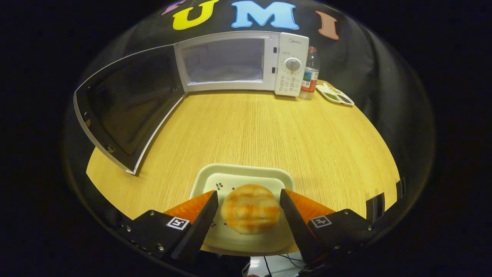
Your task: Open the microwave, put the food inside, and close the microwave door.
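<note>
Orange-streaked round bun [250,209] sits on a square white plate [230,177] at the wooden table's [269,130] near edge, between the gripper's [249,200] spread fingers, seemingly untouched. White microwave [238,63] at the far edge, door [127,104] swung open.

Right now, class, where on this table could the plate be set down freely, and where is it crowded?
Free: the wide bare tabletop between the plate and the microwave, right of the open door. Crowded: the far right corner, with the water bottle and condiment dish. The gripper is open around the bun.
</note>
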A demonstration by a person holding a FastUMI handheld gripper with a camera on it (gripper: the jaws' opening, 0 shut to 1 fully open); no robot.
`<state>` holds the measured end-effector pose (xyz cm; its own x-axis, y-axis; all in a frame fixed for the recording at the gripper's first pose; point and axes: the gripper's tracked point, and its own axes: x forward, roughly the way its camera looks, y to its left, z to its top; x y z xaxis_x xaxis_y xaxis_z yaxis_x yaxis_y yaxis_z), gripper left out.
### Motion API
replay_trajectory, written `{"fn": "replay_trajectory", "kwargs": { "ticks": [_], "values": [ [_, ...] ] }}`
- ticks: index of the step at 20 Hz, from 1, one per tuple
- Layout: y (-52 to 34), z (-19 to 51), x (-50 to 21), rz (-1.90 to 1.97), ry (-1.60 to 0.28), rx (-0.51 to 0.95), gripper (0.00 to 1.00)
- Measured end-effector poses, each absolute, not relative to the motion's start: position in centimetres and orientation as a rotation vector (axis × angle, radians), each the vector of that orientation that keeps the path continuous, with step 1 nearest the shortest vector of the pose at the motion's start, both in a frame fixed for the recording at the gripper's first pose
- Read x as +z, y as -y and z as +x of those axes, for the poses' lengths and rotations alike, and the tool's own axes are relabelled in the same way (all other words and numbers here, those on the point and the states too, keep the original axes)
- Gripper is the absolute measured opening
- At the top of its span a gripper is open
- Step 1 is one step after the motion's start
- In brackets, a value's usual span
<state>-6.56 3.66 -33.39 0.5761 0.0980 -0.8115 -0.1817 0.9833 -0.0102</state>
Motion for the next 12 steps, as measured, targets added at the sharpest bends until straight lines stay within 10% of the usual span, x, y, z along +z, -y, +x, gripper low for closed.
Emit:
{"fn": "replay_trajectory", "kwargs": {
  "ticks": [12],
  "values": [
    [-4.9,-7.7,-33.3,-0.044,-0.982,0.113,0.77]
  ]
}}
